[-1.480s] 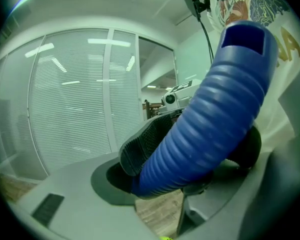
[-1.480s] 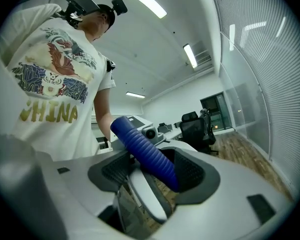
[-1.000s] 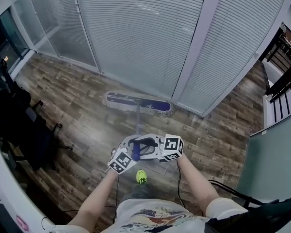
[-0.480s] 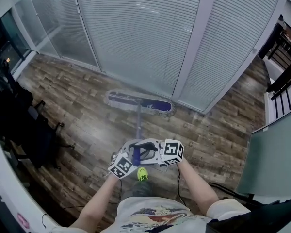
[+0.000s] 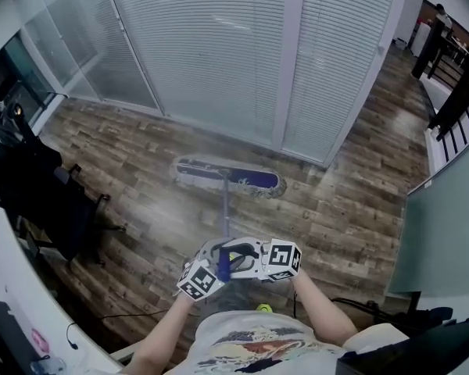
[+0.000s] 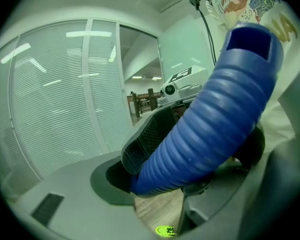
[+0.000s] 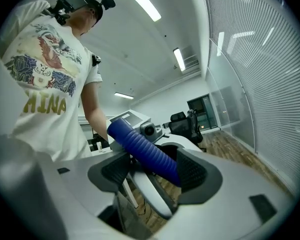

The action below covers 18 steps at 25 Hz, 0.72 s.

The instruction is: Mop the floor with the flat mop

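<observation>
The flat mop lies with its blue-and-white head [image 5: 228, 176] on the wood floor, a short way out from the glass wall. Its thin pole [image 5: 223, 209] runs back to a blue ribbed handle [image 5: 223, 266] in front of the person's body. My left gripper [image 5: 209, 267] is shut on that handle [image 6: 215, 114], gripping it between a black ribbed pad [image 6: 147, 139] and the lower jaw. My right gripper [image 5: 254, 259] is shut on the same handle [image 7: 140, 146] from the other side, with its pads [image 7: 192, 174] pressed against it. The two grippers sit close together.
A glass partition with blinds [image 5: 219, 53] runs across the far side. A black office chair [image 5: 39, 194] and a white desk edge [image 5: 16, 287] stand at the left. A small green object [image 5: 263, 308] lies on the floor near the person. Dark railings [image 5: 453, 92] are at the right.
The mop head has been drawn back from the base of the glass wall toward the person. Both grippers moved back with the handle, and the green object now lies nearer the body.
</observation>
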Motion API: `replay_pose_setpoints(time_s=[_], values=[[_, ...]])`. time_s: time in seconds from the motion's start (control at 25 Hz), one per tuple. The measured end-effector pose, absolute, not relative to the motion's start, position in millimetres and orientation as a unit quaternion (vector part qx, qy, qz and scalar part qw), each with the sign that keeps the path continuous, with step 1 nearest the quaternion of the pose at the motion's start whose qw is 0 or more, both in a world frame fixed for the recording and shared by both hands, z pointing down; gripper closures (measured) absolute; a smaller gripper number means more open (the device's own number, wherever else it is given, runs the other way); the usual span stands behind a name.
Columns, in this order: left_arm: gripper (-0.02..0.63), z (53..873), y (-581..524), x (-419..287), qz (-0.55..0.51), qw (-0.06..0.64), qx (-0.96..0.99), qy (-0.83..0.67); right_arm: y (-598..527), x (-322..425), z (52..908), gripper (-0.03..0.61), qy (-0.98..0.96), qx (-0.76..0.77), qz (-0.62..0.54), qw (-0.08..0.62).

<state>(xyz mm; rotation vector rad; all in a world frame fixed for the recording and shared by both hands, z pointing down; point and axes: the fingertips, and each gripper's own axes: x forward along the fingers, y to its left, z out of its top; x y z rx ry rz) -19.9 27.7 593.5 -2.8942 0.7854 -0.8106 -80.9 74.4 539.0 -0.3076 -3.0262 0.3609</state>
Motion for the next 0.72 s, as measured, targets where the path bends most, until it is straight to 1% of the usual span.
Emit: replay_pose_setpoints(time_s=[0.16,0.4,0.72], values=[[0.423,582,93,9,-0.26,0.008,-0.933,0.249,138,-52,527,0.313,-0.986,-0.1,0.128,0.031],[0.423,569,173,31,-0.246,-0.008,-0.935,0.256,219,-30,515,0.313,-0.981,-0.123,0.137,0.061],[0.42,574,184,53,-0.26,0.004,-0.938,0.23,227,-10,520,0.313,-0.984,-0.116,0.128,0.047]])
